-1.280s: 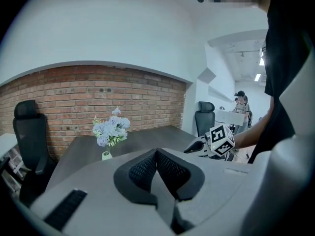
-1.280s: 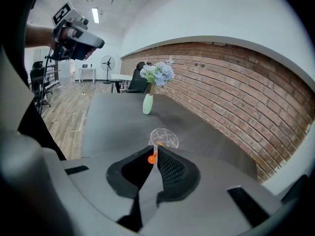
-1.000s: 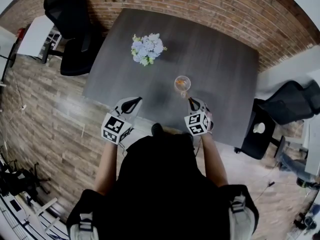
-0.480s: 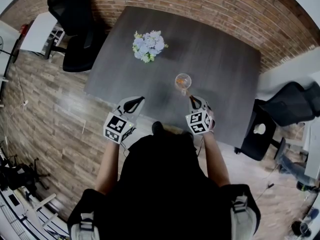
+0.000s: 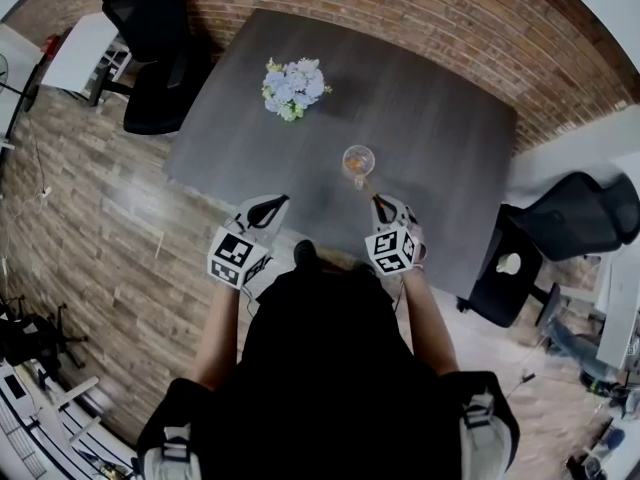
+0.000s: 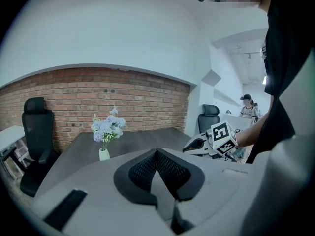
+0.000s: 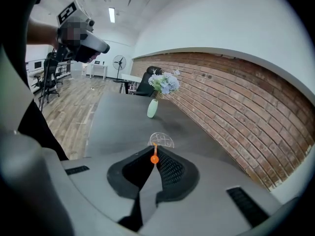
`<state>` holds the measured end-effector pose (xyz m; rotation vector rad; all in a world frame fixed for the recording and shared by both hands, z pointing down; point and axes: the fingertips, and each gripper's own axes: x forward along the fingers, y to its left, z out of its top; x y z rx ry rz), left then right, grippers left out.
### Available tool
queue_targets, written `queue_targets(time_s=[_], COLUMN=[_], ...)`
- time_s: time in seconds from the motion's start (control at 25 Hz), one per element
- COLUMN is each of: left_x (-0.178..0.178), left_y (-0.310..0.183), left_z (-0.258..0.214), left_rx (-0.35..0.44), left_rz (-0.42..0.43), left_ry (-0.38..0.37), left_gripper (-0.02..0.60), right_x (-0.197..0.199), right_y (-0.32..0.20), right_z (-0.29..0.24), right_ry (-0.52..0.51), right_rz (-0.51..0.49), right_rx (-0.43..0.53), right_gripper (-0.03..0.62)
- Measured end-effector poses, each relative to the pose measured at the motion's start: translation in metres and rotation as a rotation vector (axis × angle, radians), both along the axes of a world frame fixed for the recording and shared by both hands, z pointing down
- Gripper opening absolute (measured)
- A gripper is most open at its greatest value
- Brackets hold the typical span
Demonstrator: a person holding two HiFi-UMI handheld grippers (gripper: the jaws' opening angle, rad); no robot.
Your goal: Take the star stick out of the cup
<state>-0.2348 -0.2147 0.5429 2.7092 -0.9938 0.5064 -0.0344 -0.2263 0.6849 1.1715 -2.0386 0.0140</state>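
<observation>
Right gripper [image 7: 154, 154] is clenched on the round orange end of the star stick [image 7: 154, 159]. The stick's other end reaches into the clear cup [image 7: 161, 140], which stands on the dark table [image 5: 440, 138]. Left gripper [image 6: 157, 154] has its jaws closed on nothing and is held at the table's near edge, well apart from the cup.

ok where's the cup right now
In the head view the cup stands on the table just ahead of the right gripper, which grips its star stick; the flower vase is farther back, left.
</observation>
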Motion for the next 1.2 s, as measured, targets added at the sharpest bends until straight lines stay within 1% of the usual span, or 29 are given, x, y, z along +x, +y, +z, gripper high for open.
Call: queue_targets(time_s=[0.2,0.48,0.72,0.84,1.0,1.2], left_x=[0.005,0.027,0.047,0.054,0.069,0.086], left_y=[0.007,0.010,0.018,0.021,0.027,0.034], left_z=[0.003,-0.002,-0.002,-0.003,-0.004,-0.005], left_rx=[-0.013,-0.004,0.001,0.003,0.005,0.008], left_rz=[-0.032,-0.042,-0.043,-0.051,-0.056,-0.064], left_ry=[0.012,0.021,0.018,0.015,0.014,0.013], left_gripper=[0.002,0.002,0.002,0.002,0.002,0.002], right_x=[0.006,0.018,0.032,0.038,0.051,0.065], right_y=[0.006,0.009,0.013,0.014,0.018,0.026], right_z=[-0.012,-0.029,-0.042,-0.049,-0.060,-0.067], right_ry=[-0.002,-0.010,-0.046,-0.060,-0.085,-0.109], right_rz=[-0.015,-0.042,-0.070,-0.091,-0.094,-0.089], right_rx=[0.009,0.037,0.047,0.067,0.084,0.082], right_gripper=[0.014,0.014,0.014,0.014,0.014,0.014])
